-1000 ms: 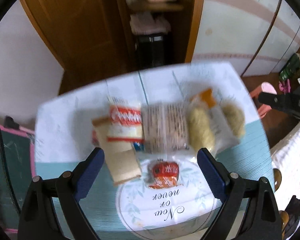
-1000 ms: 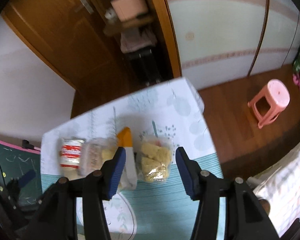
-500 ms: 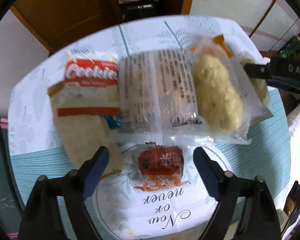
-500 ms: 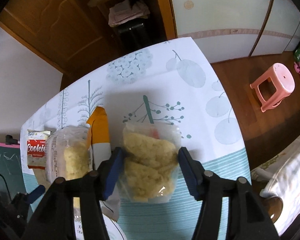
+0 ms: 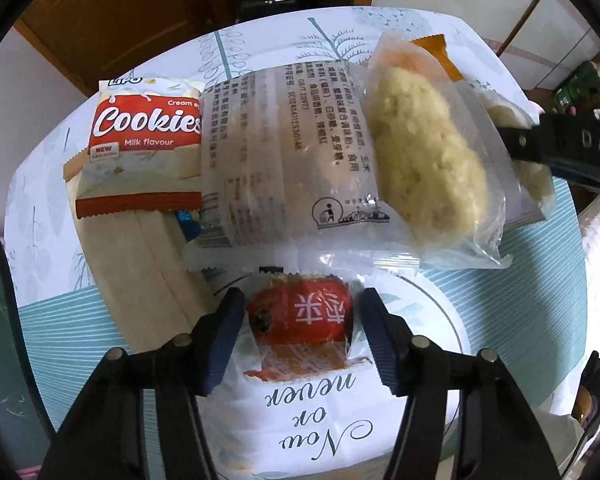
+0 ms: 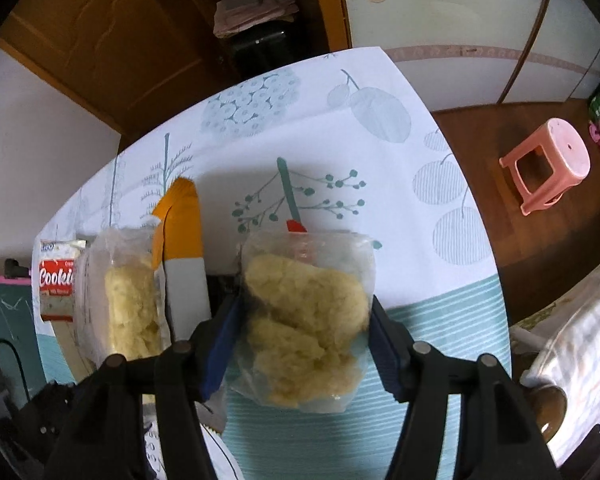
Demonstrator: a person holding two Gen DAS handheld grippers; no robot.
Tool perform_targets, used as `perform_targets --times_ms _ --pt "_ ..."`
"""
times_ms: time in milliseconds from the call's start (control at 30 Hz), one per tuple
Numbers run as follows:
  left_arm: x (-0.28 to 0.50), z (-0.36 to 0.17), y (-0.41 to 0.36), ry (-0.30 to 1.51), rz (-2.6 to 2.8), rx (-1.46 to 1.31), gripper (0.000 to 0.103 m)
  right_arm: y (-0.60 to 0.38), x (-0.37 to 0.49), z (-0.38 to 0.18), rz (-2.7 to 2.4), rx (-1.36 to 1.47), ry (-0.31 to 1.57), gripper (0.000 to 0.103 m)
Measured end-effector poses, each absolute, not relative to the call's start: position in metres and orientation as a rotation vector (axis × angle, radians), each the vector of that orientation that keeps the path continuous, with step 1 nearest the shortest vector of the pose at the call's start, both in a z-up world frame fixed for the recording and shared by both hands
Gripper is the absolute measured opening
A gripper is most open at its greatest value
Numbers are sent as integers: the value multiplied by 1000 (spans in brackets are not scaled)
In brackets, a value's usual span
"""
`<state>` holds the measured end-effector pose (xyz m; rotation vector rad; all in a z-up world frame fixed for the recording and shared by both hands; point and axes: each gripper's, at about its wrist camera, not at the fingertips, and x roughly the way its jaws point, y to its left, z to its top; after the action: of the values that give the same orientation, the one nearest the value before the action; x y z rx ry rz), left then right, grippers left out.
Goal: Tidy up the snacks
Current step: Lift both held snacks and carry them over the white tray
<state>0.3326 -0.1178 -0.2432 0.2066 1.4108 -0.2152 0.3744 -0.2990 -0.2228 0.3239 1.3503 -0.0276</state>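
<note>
both grippers are seen closer to the table (image 6: 380, 92) than a second before, with the snacks filling more of each view.

item: left gripper (image 5: 300, 334). jaws have just been closing; the red wrapped snack (image 5: 300, 314) lies between the blue pads, a thin gap showing on each side, so it is straddled but not seen pinched.

item: red wrapped snack. located on the white printed part of the tablecloth, just below the clear printed packet (image 5: 288, 152) in the left wrist view.

item: cookies packet (image 5: 140, 152). left of the clear printed packet, touching it, and resting on a tan flat pack (image 5: 140, 272).

item: bag of pale crumbly pieces (image 5: 428, 156). overlapping the right end of the clear printed packet, with an orange-and-white packet (image 6: 184, 256) under its far edge.

item: right gripper (image 6: 304, 330). jaws have been widening and now stand on either side of a second clear bag of crumbly pieces (image 6: 304, 320); the pads lie at the bag's sides, but firm pressing cannot be told.

item: second clear bag. well right of the clear printed packet, beyond the orange-and-white packet, on the table.

item: pink stool (image 6: 548, 164). on the floor, apart from the table.
</note>
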Motion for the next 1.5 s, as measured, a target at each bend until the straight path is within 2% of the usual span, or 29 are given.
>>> perform_targets --times_ms 100,333,533,800,1067,1267,1500 --pt "326 -241 -115 1408 -206 206 51 -293 370 -220 -19 294 1357 54" --pt "307 -220 -95 1370 -160 207 50 -283 341 -201 -10 255 1344 52" --pt "279 -141 -77 1244 -158 171 50 -286 303 -140 27 299 1237 52" --pt "205 -15 -45 1053 -217 118 50 -268 225 -20 133 285 1041 52" --pt "112 63 -22 891 -287 119 51 -234 129 65 256 237 872 52" --pt "59 82 -5 842 -308 84 51 -208 67 83 346 201 805 52" --pt "17 67 3 799 -300 63 52 -198 15 72 400 216 769 52"
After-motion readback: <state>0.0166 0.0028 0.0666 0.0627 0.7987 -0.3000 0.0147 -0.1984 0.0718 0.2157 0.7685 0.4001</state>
